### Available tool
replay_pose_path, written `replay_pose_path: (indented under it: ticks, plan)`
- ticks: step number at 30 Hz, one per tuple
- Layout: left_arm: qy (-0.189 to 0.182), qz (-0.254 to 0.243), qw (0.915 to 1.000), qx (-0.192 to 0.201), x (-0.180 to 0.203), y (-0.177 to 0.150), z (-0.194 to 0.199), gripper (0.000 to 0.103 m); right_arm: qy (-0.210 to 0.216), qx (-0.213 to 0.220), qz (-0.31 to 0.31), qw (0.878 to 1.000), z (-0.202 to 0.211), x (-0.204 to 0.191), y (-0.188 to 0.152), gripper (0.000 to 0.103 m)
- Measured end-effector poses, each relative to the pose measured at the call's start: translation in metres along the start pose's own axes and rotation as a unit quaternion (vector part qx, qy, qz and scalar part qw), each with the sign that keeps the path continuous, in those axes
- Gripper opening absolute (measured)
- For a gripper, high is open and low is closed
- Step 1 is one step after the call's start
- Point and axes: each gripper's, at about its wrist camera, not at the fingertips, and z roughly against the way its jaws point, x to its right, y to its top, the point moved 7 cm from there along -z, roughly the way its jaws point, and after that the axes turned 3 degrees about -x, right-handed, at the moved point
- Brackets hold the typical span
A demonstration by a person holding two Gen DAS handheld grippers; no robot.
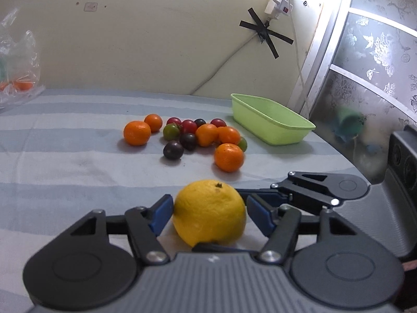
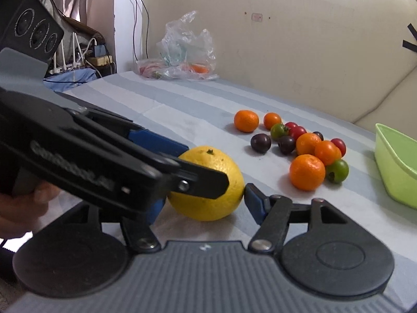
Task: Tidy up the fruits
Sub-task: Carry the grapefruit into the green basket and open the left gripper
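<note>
Illumination is soft and even, daylight entering from a blown-out bright strip [image 1: 336,5] at upper right of the left wrist view. Fruit cast faint, short shadows on the striped cloth [image 1: 65,156]. Fisheye distortion curves the wall and bed edges; corners vignette dark. Near parts of the left gripper [image 2: 146,156] appear blurred in the right wrist view.

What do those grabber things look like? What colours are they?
Each tool, left and right, has a ribbed grey body, two round black discs, black hinged arms with silver bolts, and blue pads. One black arm has faint grey lettering. A bare hand shows; no cables on the tools.
</note>
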Motion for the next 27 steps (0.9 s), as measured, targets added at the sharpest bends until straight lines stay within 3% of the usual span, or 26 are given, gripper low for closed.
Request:
replay_pose_path:
  ticks: [5, 12, 16, 21, 24, 27]
  plan:
    - [-0.033, 0.022, 0.9992, 0.008, -0.012, 0.002, 0.0, 0.063, -0.001, -0.013, -0.011, 1.0, -0.003, 0.0, 0.007, 0.068]
    - [-0.059, 0.035, 0.9972, 0.032, -0.031, 0.012, 0.01, 0.062, -0.038, -0.017, -0.007, 0.999, -0.007, -0.013, 0.019, 0.068]
    - [-0.056, 0.031, 0.9974, 0.034, -0.039, 0.014, 0.012, 0.062, -0.06, -0.001, 0.003, 0.998, -0.011, -0.023, 0.028, 0.067]
    - [-0.051, 0.032, 0.9981, 0.009, -0.037, 0.004, 0.002, 0.063, -0.056, -0.03, 0.005, 0.998, -0.023, -0.022, 0.023, 0.068]
    - [-0.042, 0.033, 0.9985, 0.009, -0.033, 0.001, 0.002, 0.074, -0.055, -0.029, 0.015, 0.998, -0.02, -0.024, 0.019, 0.068]
    - [-0.023, 0.049, 0.9985, 0.01, -0.034, -0.002, -0.001, 0.074, -0.047, -0.027, 0.018, 0.998, -0.019, -0.024, 0.017, 0.069]
